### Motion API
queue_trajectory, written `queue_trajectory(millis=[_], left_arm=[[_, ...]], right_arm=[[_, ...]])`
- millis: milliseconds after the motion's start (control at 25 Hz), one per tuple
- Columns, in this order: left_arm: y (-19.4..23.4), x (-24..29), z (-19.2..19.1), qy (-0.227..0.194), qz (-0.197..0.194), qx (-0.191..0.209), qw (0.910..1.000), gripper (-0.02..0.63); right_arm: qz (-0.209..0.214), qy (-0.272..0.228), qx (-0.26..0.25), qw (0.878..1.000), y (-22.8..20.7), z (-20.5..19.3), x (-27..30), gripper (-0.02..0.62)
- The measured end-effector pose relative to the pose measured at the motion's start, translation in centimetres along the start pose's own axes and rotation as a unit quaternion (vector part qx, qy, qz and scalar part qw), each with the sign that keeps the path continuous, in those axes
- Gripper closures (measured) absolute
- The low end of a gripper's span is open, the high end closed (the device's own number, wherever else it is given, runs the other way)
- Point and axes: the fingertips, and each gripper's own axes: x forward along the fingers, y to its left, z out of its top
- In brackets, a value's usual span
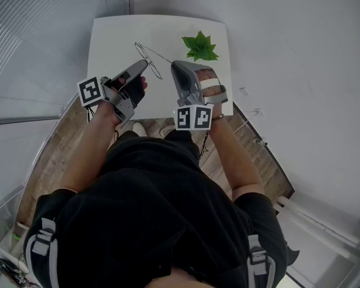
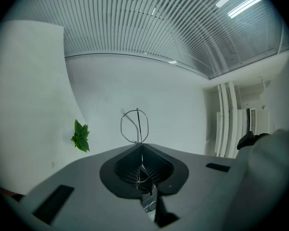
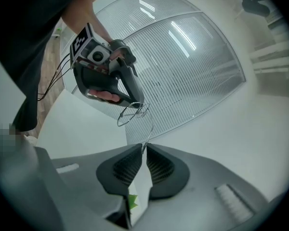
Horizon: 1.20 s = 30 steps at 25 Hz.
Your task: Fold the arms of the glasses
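Note:
Thin wire-framed glasses [image 1: 149, 59] hang in the air above the white table [image 1: 111, 38], held between both grippers. My left gripper [image 1: 142, 68] is shut on the frame; in the left gripper view a round lens rim [image 2: 139, 124] stands up just past the closed jaws [image 2: 142, 147]. My right gripper [image 1: 175, 65] is shut on the end of one glasses arm [image 3: 150, 129], which runs from its jaws [image 3: 144, 147] up to the lenses beside the left gripper [image 3: 106, 76]. The other arm sticks out toward the table's far side.
A small green plant [image 1: 199, 47] sits at the far right of the table, just beyond my right gripper. Wooden floor shows at the table's near edge. White walls and a ribbed panel surround the table.

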Motion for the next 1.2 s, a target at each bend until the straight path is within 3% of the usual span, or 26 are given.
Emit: queue_trajectory(millis=[1200], left_arm=[[-1.7, 0.2, 0.5, -0.009, -0.013, 0.008, 0.9998, 0.595]], right_arm=[[0.027, -0.028, 0.006, 0.999, 1.8, 3.0, -0.7, 0.545]])
